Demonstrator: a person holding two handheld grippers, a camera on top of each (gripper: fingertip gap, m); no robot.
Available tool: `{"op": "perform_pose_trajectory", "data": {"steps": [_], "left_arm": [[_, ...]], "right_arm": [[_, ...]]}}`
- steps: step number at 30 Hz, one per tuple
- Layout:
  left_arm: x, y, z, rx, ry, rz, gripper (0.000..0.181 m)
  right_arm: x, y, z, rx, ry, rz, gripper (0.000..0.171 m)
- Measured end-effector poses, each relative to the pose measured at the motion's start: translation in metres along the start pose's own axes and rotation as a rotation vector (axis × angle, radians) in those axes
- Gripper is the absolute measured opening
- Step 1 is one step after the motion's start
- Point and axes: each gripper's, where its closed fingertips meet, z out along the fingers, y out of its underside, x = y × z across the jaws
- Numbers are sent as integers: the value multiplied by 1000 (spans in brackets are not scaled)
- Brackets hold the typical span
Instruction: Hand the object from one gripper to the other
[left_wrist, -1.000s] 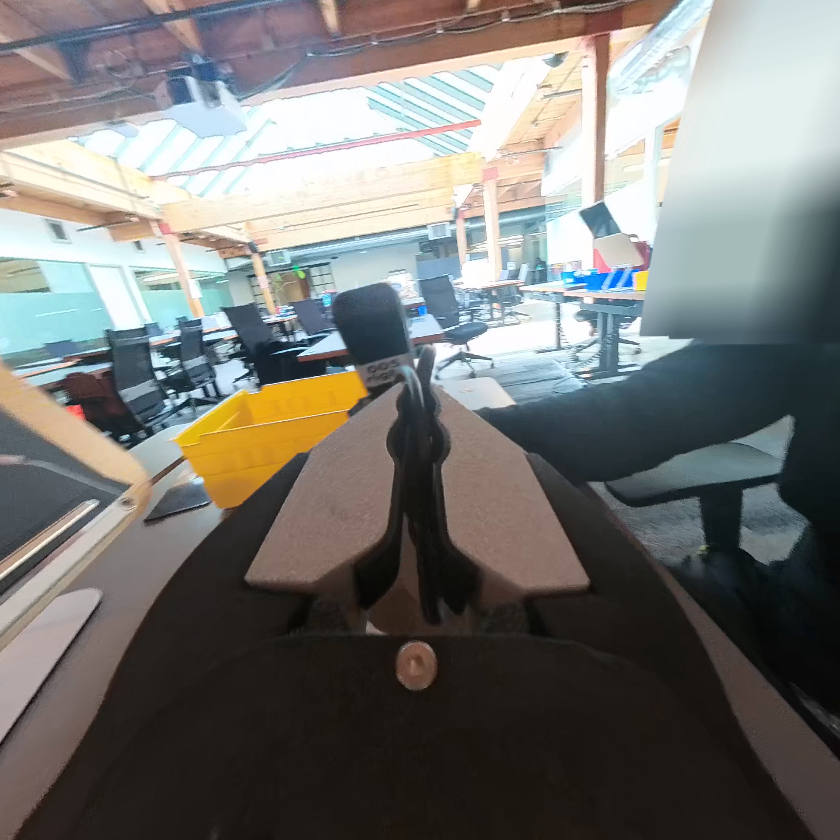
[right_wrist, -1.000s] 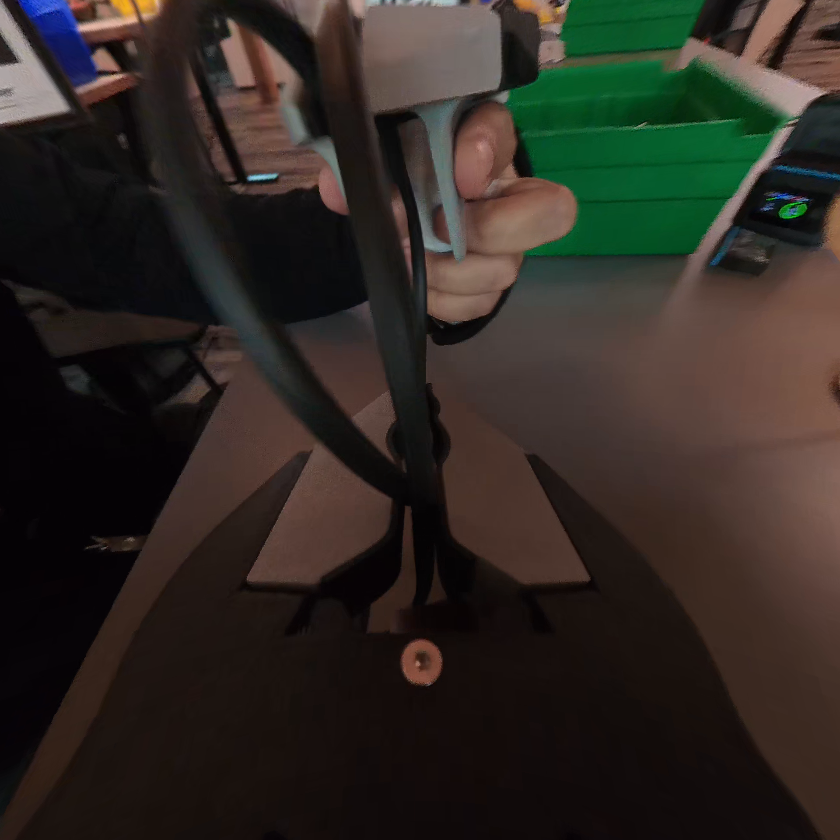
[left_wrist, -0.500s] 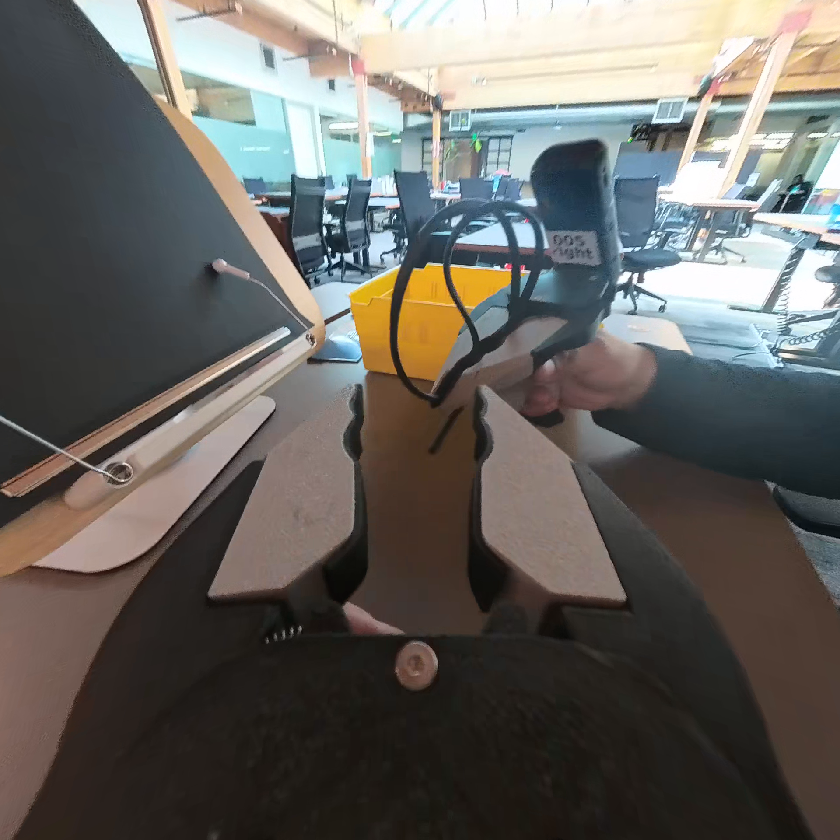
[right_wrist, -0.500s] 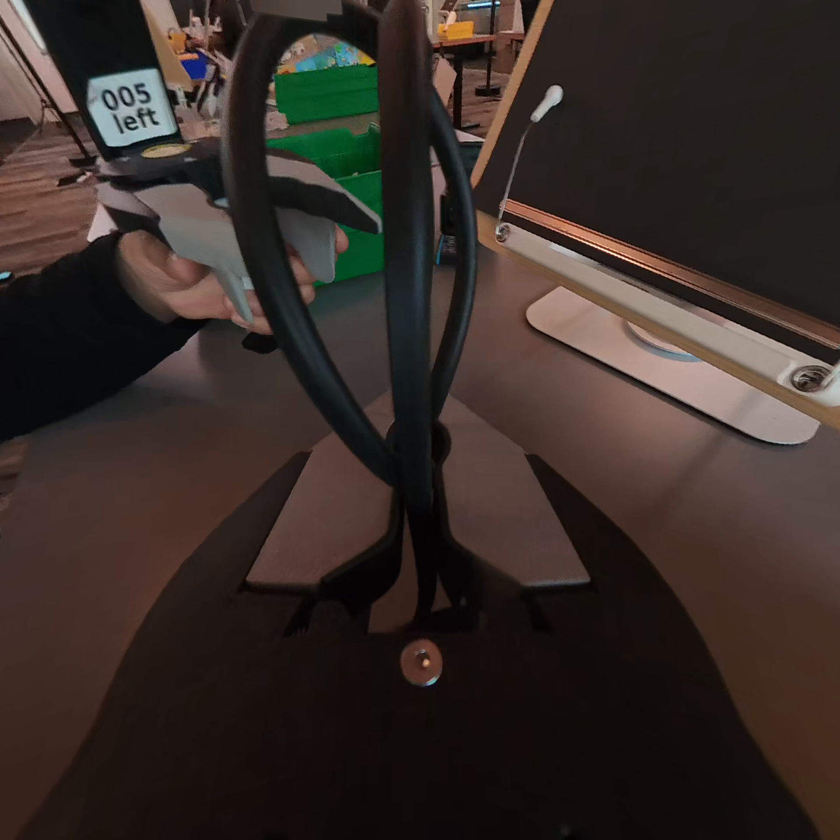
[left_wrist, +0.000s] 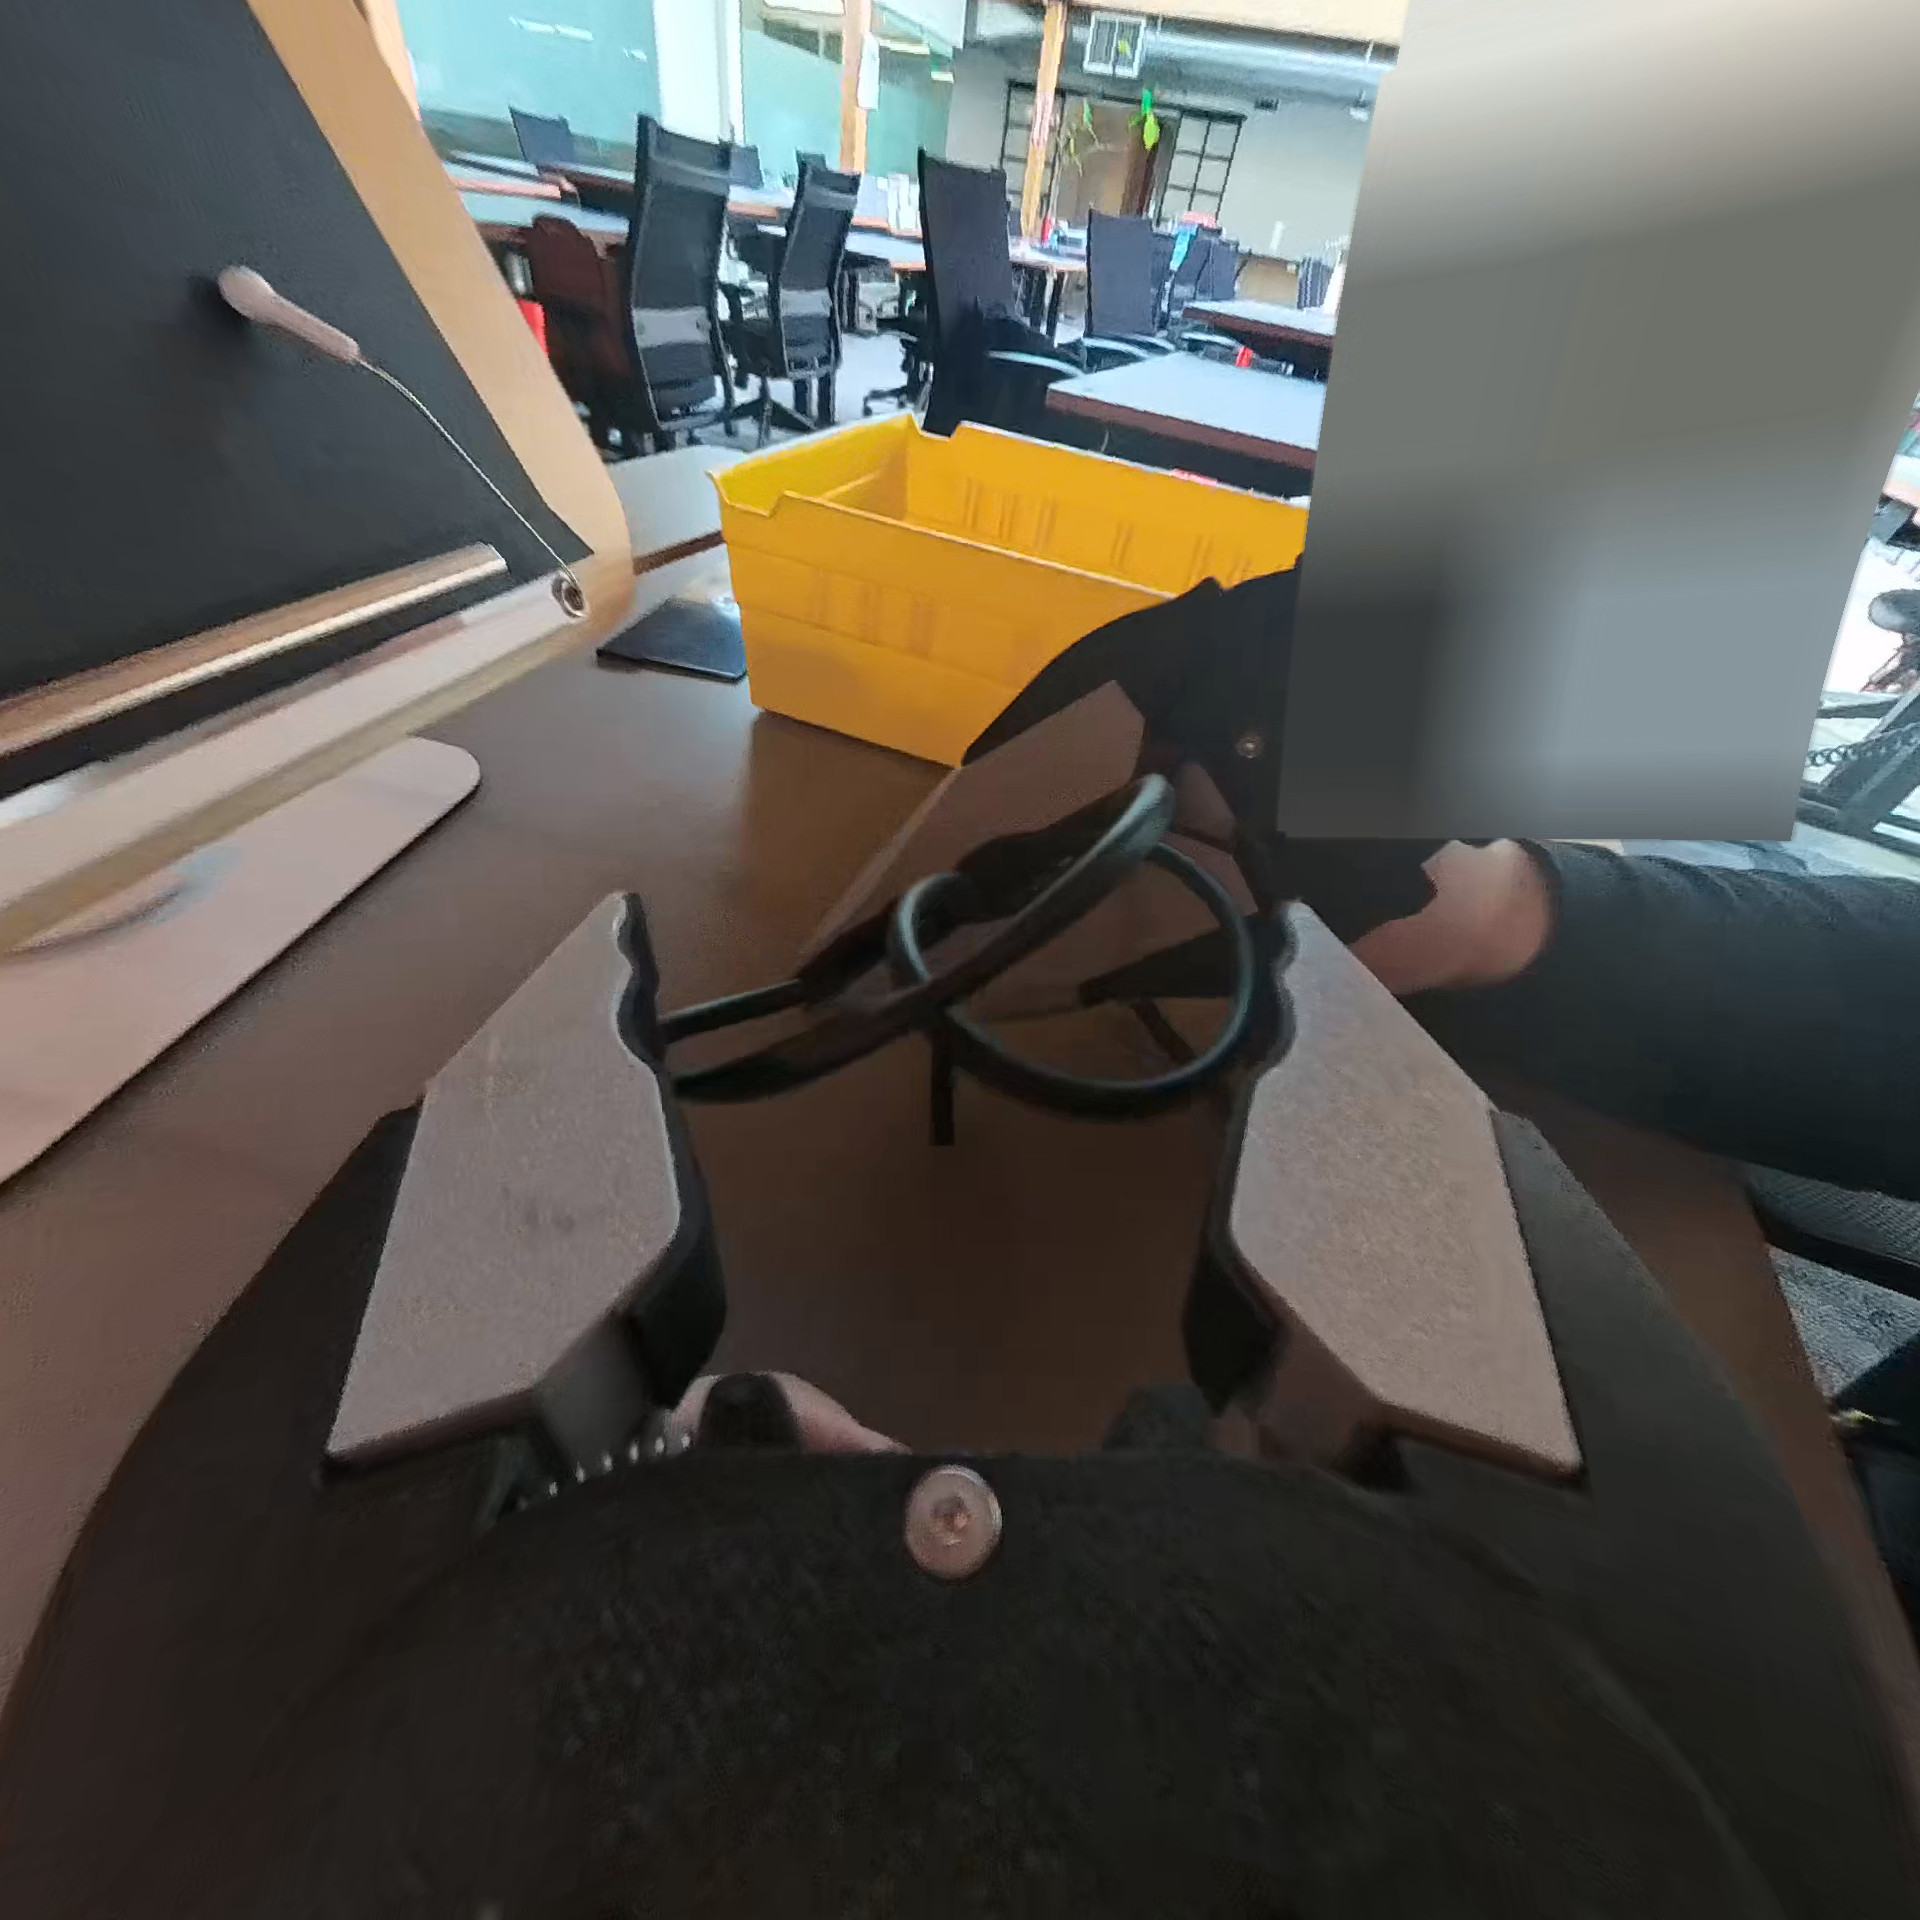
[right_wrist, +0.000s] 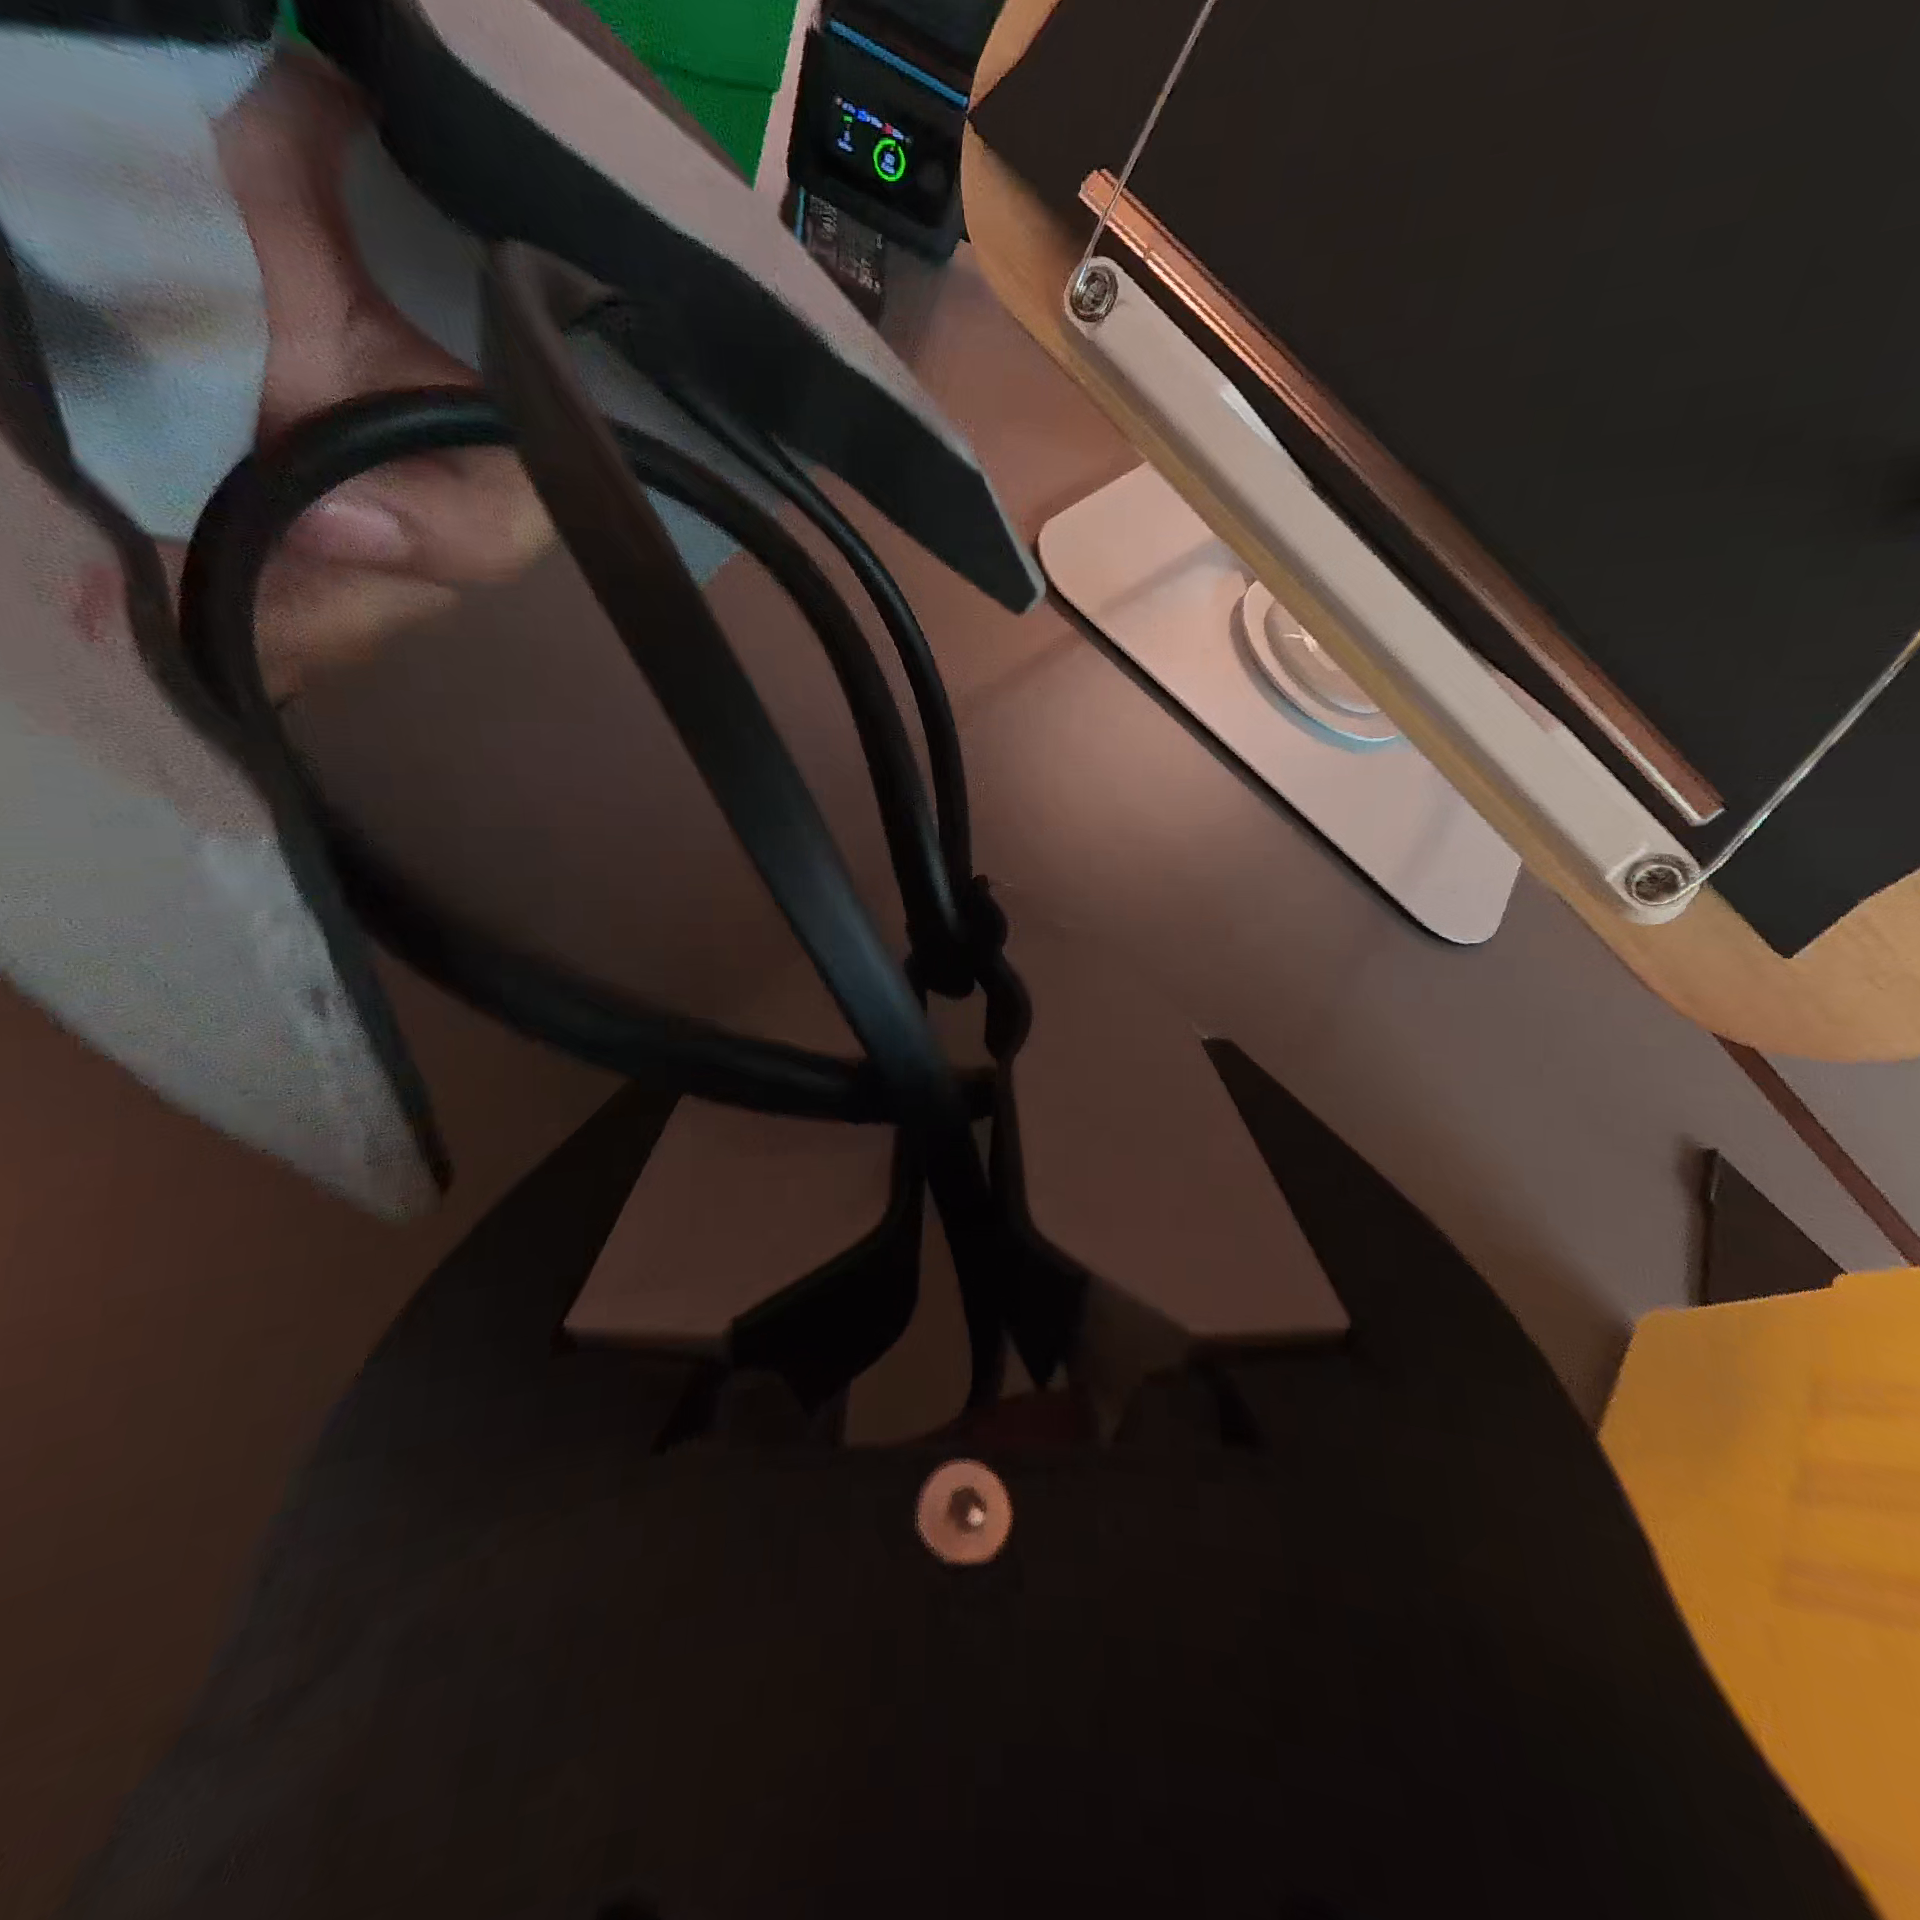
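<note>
My right gripper (right_wrist: 961, 1060) is clamped on the black cable loop (left_wrist: 1049, 997), which hangs above the desk (left_wrist: 582, 831) just ahead of my wide-apart left gripper (left_wrist: 951, 997) jaws

Cable loop (left_wrist: 1101, 977): black, smooth rubbery sheath, slight gloss. Fingers (left_wrist: 540, 1174): grey, matt, finely grained faces with black edges. Bin (left_wrist: 935, 582), far: yellow plastic, smooth, ribbed walls. Surface (left_wrist: 623, 831): dark brown, smooth, low sheen. Stand (right_wrist: 1351, 644), right: brushed metal rail and base, pale wood edge, matt black panel.
</note>
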Motion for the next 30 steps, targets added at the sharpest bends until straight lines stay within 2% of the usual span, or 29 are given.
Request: {"op": "perform_pose_trajectory", "data": {"steps": [5,13,22,30], "left_arm": [[2,1,5,2,-12,-12,118],[-12,-8,0,64,-68,-64,118],[5,-6,18,70,-41,-112,121],[-3,-18,8,133,-31,-189,116]], "right_arm": [[8,-3,-4,41,-19,127,3],[23,-14,-14,184,-150,516,4],[12,-11,-1,113,-72,448,3],[8,-12,0,99,-56,392,3]]}}
